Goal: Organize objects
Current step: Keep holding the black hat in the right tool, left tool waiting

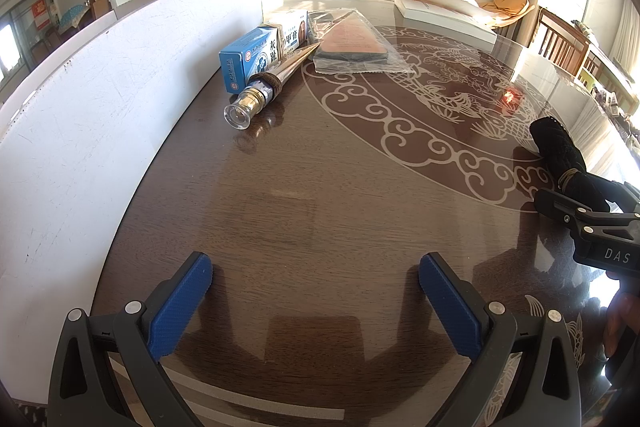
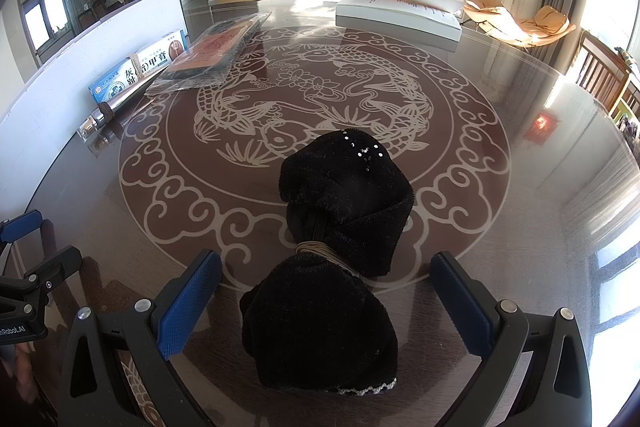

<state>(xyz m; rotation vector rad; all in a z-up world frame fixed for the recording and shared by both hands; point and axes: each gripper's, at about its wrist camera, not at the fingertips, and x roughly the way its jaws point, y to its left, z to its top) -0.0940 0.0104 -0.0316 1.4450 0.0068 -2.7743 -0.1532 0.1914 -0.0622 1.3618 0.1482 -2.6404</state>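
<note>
You are holding the left gripper (image 1: 316,291) spread wide over bare table (image 1: 320,195), grasping nothing; the boxes (image 1: 262,55), bottle (image 1: 256,99) and packet (image 1: 354,43) are lying ahead against the white board (image 1: 100,115). Your right gripper (image 2: 326,297) is straddling the black cloth bundle (image 2: 332,267), fingers released. Centre on the tied waist before closing. No container is showing.

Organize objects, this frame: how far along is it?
Looks done: the blue medicine box, silver cone-shaped item and bagged flat package sit grouped by the white board. In hand: nothing gripped; the open right gripper straddles the black cloth bundle. Left: moving that bundle over. The left gripper is open over bare table.
</note>
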